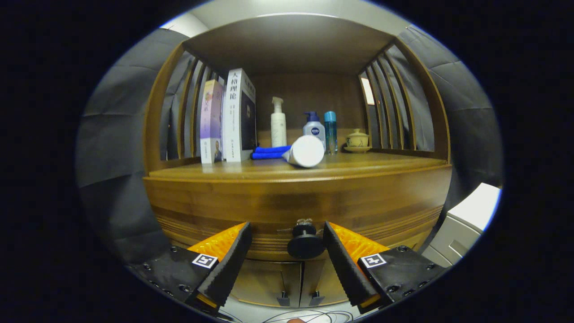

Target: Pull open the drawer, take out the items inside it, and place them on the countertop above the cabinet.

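Drawer [296,211] looks shut, front flush with the cabinet. That fits both a pull still to come and a drawer pushed back in, so I can't tell which. Its contents are hidden.

Left to right on the countertop [358,167]:
- Two books [228,119] stand at the left end.
- Blue cloth [269,152] lies just right of them.
- White pump bottle [278,123] stands toward the back.
- White tube [305,151] lies on its side near the front edge, cap end toward you. It's round, so any jolt to the cabinet could roll it off.
- Further right: a second pump bottle [314,129], a blue-capped bottle [330,131] and a small lidded cup [357,140] on a saucer.

Gripper [287,240] is spread wide, with the drawer knob [305,242] between the fingers and touching neither.

Risks:
- The knob is small and sits nearer your right finger. If you close off-centre, it could slip out.
- A skewed or jerky pull may bind the drawer or shake the shelf.
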The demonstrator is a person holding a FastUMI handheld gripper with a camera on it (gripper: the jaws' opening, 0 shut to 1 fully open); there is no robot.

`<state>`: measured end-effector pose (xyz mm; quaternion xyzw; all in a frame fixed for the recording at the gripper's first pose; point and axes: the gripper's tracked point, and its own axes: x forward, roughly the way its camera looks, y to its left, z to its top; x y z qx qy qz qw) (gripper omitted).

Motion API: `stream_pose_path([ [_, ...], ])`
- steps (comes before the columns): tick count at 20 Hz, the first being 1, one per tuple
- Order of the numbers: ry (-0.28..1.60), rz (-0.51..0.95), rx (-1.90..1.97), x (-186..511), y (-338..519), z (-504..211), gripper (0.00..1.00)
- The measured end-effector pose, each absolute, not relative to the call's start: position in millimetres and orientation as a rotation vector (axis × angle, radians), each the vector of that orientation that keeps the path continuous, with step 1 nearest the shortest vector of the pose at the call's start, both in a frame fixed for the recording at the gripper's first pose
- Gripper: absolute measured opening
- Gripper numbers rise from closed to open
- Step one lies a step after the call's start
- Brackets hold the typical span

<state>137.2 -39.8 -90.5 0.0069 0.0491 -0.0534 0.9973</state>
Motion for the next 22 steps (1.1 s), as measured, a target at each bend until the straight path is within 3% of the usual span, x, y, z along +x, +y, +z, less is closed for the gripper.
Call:
stream_pose_path([
  [13, 0.003, 0.016, 0.017, -9.2, -13.8, 10.9, 0.99],
  [22, -0.052, 0.058, -0.022, -43.2, 2.5, 29.1, 0.99],
])
